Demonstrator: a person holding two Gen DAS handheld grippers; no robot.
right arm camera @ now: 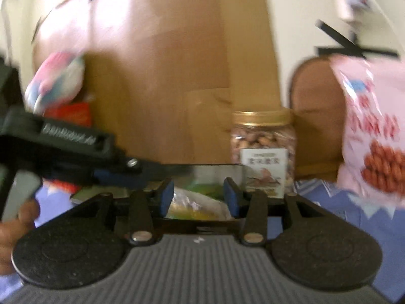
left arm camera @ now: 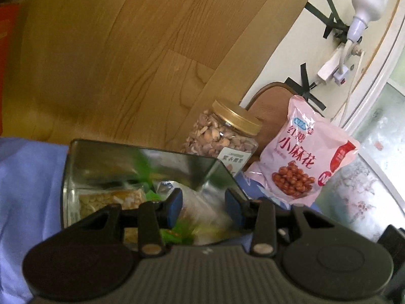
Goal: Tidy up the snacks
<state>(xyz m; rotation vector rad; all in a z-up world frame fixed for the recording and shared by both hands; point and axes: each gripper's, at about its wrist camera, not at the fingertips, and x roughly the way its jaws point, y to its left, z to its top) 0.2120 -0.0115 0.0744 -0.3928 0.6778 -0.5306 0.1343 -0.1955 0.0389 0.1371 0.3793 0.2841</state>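
Observation:
A shiny metal tin (left arm camera: 76,177) sits on a blue cloth and holds several wrapped snacks (left arm camera: 114,200). My left gripper (left arm camera: 203,205) is open just above the tin's contents, with a clear wrapped snack (left arm camera: 200,202) between its pads but not clamped. My right gripper (right arm camera: 198,197) is open over the tin (right arm camera: 217,169), above a clear packet (right arm camera: 195,205). The left gripper's body (right arm camera: 63,149) crosses the right wrist view at the left. A nut jar with a gold lid (left arm camera: 222,136) (right arm camera: 263,149) and a pink snack bag (left arm camera: 303,157) (right arm camera: 372,136) stand behind the tin.
A wooden panel (left arm camera: 126,50) rises behind the table. A brown chair back (left arm camera: 270,106) stands by the white wall with a lamp (left arm camera: 364,7) and taped cables. A pink and white bag (right arm camera: 58,78) and a red packet (right arm camera: 71,114) lie far left.

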